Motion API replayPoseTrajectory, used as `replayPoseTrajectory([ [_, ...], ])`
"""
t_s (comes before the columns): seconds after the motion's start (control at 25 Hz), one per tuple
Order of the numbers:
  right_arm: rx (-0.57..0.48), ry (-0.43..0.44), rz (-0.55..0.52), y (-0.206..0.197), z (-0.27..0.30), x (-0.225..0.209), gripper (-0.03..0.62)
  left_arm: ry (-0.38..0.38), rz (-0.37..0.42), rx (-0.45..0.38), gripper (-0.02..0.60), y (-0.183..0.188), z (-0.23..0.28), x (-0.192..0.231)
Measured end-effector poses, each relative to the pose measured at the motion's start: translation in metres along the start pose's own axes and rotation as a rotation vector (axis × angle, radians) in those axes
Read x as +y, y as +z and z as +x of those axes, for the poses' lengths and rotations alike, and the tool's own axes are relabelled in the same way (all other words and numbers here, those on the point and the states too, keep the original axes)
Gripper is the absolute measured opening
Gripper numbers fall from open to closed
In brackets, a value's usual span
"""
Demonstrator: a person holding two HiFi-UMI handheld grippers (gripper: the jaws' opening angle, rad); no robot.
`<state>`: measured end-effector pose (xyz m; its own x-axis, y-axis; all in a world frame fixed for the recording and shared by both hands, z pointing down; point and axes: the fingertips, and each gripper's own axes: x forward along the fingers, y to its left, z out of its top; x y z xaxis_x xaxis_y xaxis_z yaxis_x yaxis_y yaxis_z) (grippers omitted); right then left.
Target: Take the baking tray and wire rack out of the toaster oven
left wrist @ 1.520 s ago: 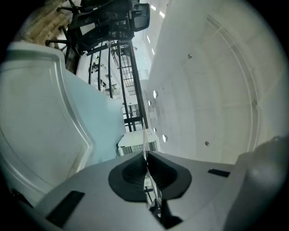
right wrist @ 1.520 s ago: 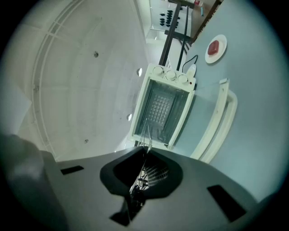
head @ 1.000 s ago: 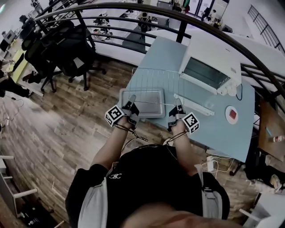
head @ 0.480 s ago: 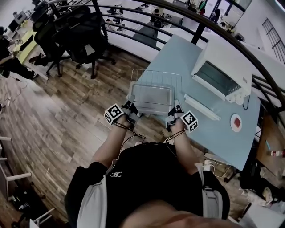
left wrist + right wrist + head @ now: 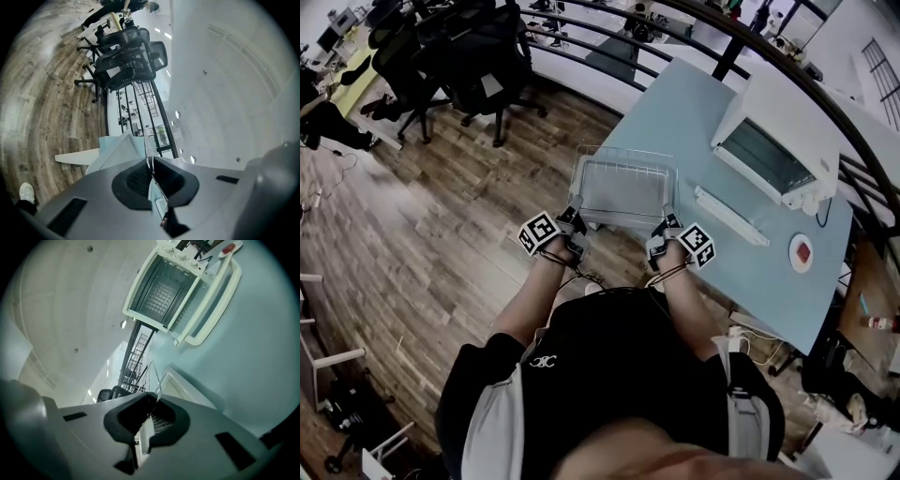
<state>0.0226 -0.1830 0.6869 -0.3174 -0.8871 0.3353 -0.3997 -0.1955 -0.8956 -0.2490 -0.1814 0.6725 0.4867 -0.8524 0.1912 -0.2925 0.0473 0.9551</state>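
Wood floor (image 5: 441, 234) and office chairs (image 5: 459, 66) fill the left of the head view, and a pale blue surface (image 5: 750, 272) runs across the right. The oven (image 5: 778, 155) stands on it near the far edge, with its door (image 5: 731, 216) folded down and its cavity looking empty from the right tongs' view. The rack (image 5: 609, 157) and the tray (image 5: 628, 199) are stacked together outside the oven, well apart from it, at the near left corner of the surface. Part of the stack hangs out over the floor, and whether its underside touches the surface cannot be told. The left tongs (image 5: 573, 225) are pressed together on the stack's near edge at its left end. Their own view shows a thin wire and a pale strip, probably the tray's rim, caught between the jaws (image 5: 150, 161). The right tongs (image 5: 662, 232) pinch the same edge at its right end, again with wire and what looks like rim in the bite (image 5: 152, 401). Both things therefore seem to be out, so the step in hand is likely the set-down. The next move calls for keeping the stack level and placing it fully on bare surface clear of the door. Only once it rests there should both tongs let go.
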Motion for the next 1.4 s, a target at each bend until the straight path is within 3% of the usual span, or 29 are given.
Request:
replayPoseTrajectory([
  [0.56, 0.041, -0.086, -0.023, -0.02, -0.003, -0.02, 0.006, 0.077, -0.061, -0.021, 0.018, -0.007, -0.012, 0.035],
  [0.72, 0.046, -0.108, -0.038, -0.023, -0.004, -0.026, 0.008, 0.09, -0.043, -0.009, 0.018, -0.01, -0.014, 0.037],
  [0.92, 0.1, -0.176, -0.164, -0.032, -0.005, -0.036, 0.048, 0.134, 0.047, 0.006, 0.021, -0.011, -0.016, 0.041],
  [1.12, 0.143, -0.272, -0.305, -0.039, -0.004, -0.047, 0.091, 0.202, 0.197, 0.055, 0.051, -0.015, -0.017, 0.05],
  [1.28, 0.154, -0.363, -0.42, -0.041, -0.008, -0.054, 0.143, 0.259, 0.281, 0.04, 0.067, -0.01, -0.021, 0.058],
  [1.4, 0.147, -0.382, -0.49, -0.04, -0.008, -0.056, 0.167, 0.28, 0.363, 0.052, 0.079, -0.007, -0.021, 0.062],
])
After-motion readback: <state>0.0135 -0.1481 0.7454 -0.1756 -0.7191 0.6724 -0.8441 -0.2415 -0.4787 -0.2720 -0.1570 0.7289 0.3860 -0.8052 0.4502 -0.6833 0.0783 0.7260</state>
